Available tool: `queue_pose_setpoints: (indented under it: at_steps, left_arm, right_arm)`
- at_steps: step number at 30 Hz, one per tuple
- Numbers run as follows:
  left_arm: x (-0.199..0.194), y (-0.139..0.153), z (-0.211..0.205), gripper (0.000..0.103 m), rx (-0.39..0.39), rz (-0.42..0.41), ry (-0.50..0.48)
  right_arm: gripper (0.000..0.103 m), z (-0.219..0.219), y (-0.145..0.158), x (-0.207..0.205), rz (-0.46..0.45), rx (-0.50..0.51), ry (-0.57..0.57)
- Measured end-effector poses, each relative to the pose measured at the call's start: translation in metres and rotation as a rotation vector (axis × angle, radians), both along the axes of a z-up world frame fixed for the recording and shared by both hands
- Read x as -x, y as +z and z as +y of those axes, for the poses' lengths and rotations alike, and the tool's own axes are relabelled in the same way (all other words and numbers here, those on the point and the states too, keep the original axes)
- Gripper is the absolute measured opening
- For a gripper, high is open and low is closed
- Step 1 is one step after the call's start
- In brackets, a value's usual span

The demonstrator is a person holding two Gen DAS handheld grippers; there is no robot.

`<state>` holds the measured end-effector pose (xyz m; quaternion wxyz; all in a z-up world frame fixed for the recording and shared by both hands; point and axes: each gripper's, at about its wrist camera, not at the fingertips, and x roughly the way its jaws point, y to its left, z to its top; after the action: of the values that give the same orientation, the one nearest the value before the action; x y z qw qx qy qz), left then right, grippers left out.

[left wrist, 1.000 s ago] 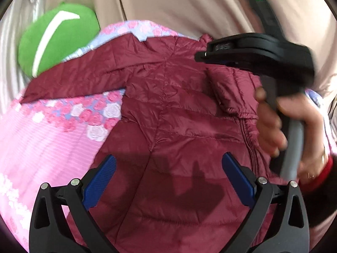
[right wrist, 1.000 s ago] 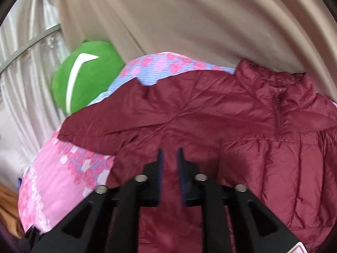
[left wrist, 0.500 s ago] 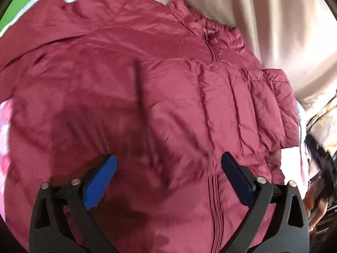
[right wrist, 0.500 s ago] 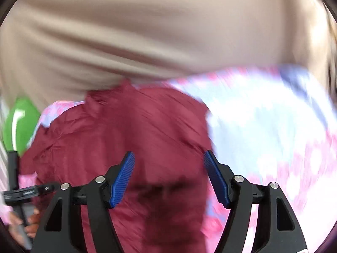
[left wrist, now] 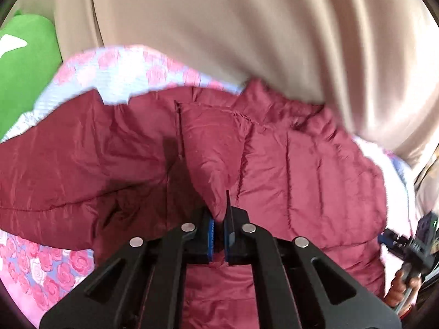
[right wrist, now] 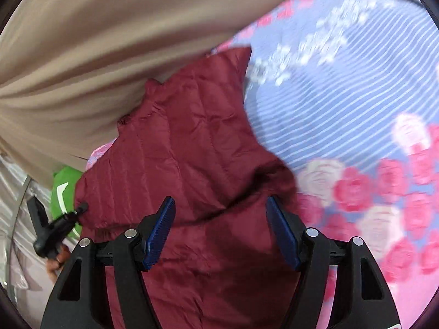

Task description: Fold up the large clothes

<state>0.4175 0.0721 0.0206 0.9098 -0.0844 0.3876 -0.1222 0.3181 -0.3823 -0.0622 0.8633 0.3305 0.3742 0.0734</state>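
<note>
A maroon puffer jacket lies spread on a bed covered by a floral sheet. My left gripper is shut, its blue pads pinching a raised fold of the jacket near the zip. At the far right of that view a hand holds my right gripper by the jacket's edge. In the right wrist view the right gripper stands open just above a dark part of the jacket, with nothing pinched between its pads. The left gripper touches the jacket's far-left side.
A beige curtain hangs right behind the bed. A green cushion sits at the bed's far left corner. Right of the jacket lies bare blue-striped and rose-print sheet.
The left gripper went from wide open to shut on a jacket fold. The right gripper opened, rolled, and swung from the jacket's middle to its right side.
</note>
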Motion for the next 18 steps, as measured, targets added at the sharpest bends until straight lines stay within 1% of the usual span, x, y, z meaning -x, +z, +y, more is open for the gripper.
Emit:
queue_pose_setpoints:
  at_steps: [1, 2, 3, 4, 5, 6, 7, 8, 9, 10, 11, 12, 13, 14, 16, 18]
  left_arm:
    - [-0.004, -0.010, -0.004, 0.003, -0.014, 0.022, -0.002]
    - [-0.003, -0.017, -0.006, 0.003, -0.023, 0.028, -0.001]
    - [-0.004, -0.022, -0.009, 0.003, -0.031, 0.032, 0.004]
    - [-0.006, -0.027, -0.009, 0.003, -0.037, 0.038, 0.008]
    - [-0.008, -0.033, -0.010, 0.003, -0.034, 0.045, 0.012]
    - [-0.009, -0.037, -0.011, 0.004, -0.022, 0.052, 0.008]
    - [-0.009, -0.040, -0.012, 0.004, -0.013, 0.059, 0.005]
    - [-0.008, -0.045, -0.015, 0.004, -0.018, 0.064, -0.001]
    - [-0.007, -0.048, -0.018, 0.004, -0.024, 0.065, -0.010]
    - [-0.005, -0.051, -0.023, 0.004, -0.039, 0.064, -0.016]
    - [-0.004, -0.054, -0.029, 0.004, -0.068, 0.060, -0.019]
    - [-0.003, -0.057, -0.032, 0.004, -0.078, 0.057, -0.026]
    - [-0.002, -0.059, -0.036, 0.004, -0.093, 0.052, -0.024]
    - [0.000, -0.059, -0.036, 0.004, -0.105, 0.047, -0.024]
    - [0.002, -0.060, -0.037, 0.005, -0.129, 0.028, -0.031]
    - [0.004, -0.065, -0.038, 0.006, -0.136, 0.010, -0.034]
  right_arm:
    - [0.068, 0.001, -0.001, -0.005, 0.006, 0.002, 0.001]
    - [0.066, 0.004, 0.001, -0.011, 0.004, 0.011, -0.006]
    - [0.052, 0.005, 0.004, -0.016, -0.002, 0.023, -0.016]
    - [0.024, 0.003, 0.008, -0.018, -0.008, 0.041, -0.043]
    - [0.010, -0.003, 0.012, -0.014, -0.014, 0.053, -0.069]
    - [0.005, -0.008, 0.018, -0.008, -0.047, 0.044, -0.105]
    - [0.002, -0.013, 0.022, -0.001, -0.088, 0.024, -0.124]
    - [0.002, -0.017, 0.027, 0.008, -0.124, 0.029, -0.149]
    - [0.001, -0.018, 0.028, 0.013, -0.127, 0.060, -0.163]
    - [0.001, -0.016, 0.019, 0.009, -0.072, 0.129, -0.161]
    - [0.001, -0.015, 0.008, 0.002, 0.000, 0.169, -0.147]
    - [0.000, -0.018, -0.011, -0.006, 0.088, 0.181, -0.134]
    - [0.000, -0.020, -0.016, -0.006, 0.090, 0.158, -0.130]
    - [0.000, -0.023, -0.014, -0.001, 0.085, 0.139, -0.131]
    - [0.002, -0.027, -0.001, 0.009, 0.077, 0.151, -0.155]
    - [0.003, -0.026, 0.019, 0.024, 0.048, 0.197, -0.190]
